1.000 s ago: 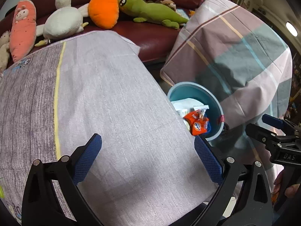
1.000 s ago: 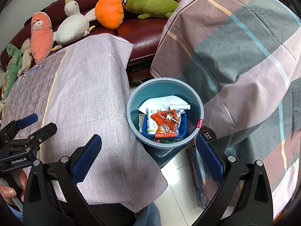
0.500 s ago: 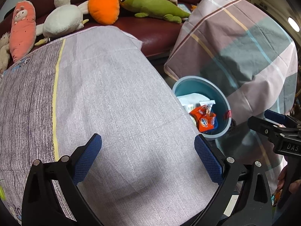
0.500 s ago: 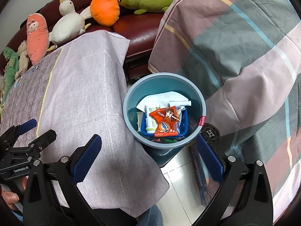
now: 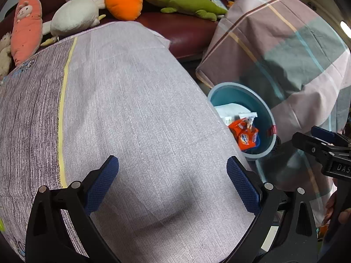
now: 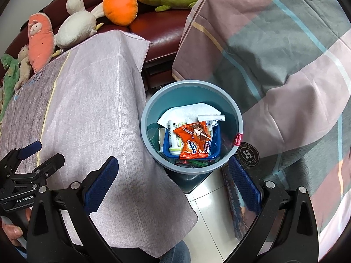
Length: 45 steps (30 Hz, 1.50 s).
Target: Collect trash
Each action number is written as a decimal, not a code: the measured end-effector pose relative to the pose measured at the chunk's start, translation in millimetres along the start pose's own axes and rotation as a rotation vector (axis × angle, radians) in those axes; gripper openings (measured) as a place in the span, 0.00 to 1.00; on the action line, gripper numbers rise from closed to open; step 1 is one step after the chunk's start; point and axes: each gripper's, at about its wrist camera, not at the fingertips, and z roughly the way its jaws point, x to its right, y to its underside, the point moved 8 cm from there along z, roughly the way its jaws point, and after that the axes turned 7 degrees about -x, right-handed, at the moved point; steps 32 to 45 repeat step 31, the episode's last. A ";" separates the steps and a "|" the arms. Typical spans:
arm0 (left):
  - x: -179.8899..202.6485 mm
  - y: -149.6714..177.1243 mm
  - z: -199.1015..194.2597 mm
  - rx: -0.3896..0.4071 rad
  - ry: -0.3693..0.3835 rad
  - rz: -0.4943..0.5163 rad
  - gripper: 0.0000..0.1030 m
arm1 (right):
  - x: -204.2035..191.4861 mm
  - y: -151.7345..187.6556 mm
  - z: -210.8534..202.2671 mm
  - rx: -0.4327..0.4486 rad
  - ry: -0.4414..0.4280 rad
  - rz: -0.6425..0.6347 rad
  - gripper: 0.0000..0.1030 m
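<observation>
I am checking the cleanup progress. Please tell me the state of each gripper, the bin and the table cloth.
left gripper: open, holding nothing, above the cloth.
right gripper: open, holding nothing.
bin: upright, no lid, holds trash.
orange wrapper: lies on top inside the bin.
table cloth: spread flat, no trash visible.

A home living room: plush toys (image 6: 76, 26) line a dark red leather sofa (image 6: 162, 28), cloth-covered furniture (image 6: 87, 100) on tiled floor (image 6: 210, 223).
</observation>
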 end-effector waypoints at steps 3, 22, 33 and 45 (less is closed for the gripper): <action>-1.2 -0.8 3.0 -0.002 -0.004 0.000 0.96 | 0.7 -1.3 3.8 -0.006 0.000 0.001 0.93; 2.1 -7.0 20.6 -0.025 -0.010 0.004 0.96 | 5.9 -7.5 24.1 -0.044 0.018 0.011 0.93; 9.9 -13.7 21.6 -0.020 -0.033 0.035 0.96 | 13.7 -10.8 26.0 -0.043 0.025 0.023 0.93; 9.9 -13.7 21.6 -0.020 -0.033 0.035 0.96 | 13.7 -10.8 26.0 -0.043 0.025 0.023 0.93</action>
